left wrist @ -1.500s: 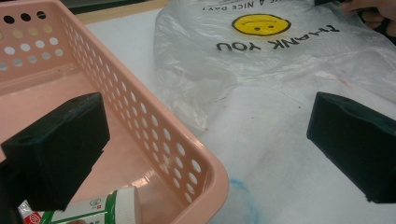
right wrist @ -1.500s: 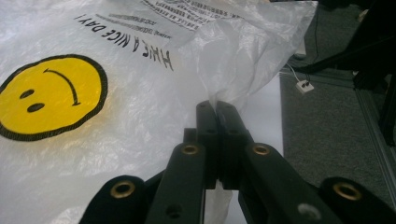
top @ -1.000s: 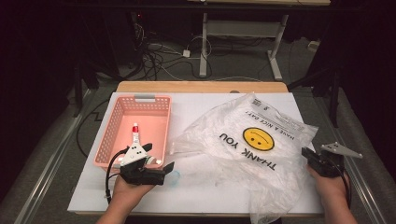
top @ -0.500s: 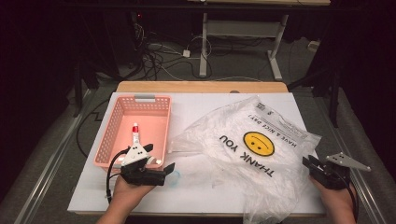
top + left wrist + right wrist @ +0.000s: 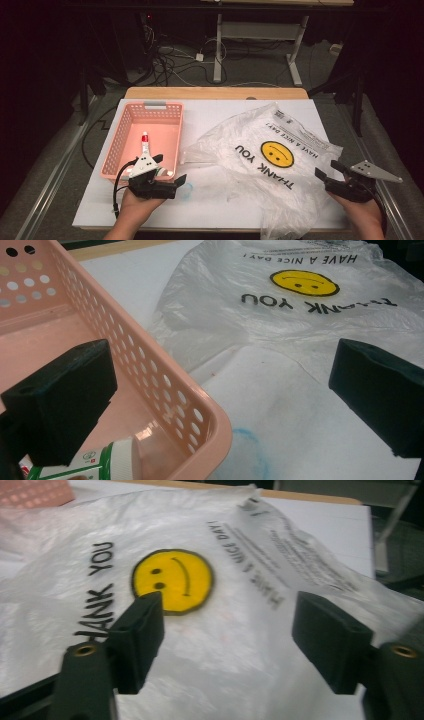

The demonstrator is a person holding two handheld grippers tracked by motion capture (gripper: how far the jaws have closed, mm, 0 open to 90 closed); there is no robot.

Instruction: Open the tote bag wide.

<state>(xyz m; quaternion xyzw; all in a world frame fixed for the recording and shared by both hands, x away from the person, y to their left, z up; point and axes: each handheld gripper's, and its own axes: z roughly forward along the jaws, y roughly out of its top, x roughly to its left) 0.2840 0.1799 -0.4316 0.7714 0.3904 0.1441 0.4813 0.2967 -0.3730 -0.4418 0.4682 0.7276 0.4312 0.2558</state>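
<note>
On the white table, plastic bag (image 5: 270, 160) just beside right hand-held gripper (image 5: 331, 172), jaws just opened, empty.

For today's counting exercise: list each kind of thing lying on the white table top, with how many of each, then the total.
Pink basket: 1
Plastic bag with smiley face: 1
Red-tipped tube in the basket: 1
White-capped bottle with green label: 1
Total: 4

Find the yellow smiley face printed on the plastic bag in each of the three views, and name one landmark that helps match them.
High view: smiley face right of centre, on the bag.
Left gripper view: top, right of centre.
Right gripper view: left of centre, above one jaw.
Shared landmark: the pink basket, beside the bag.
</note>
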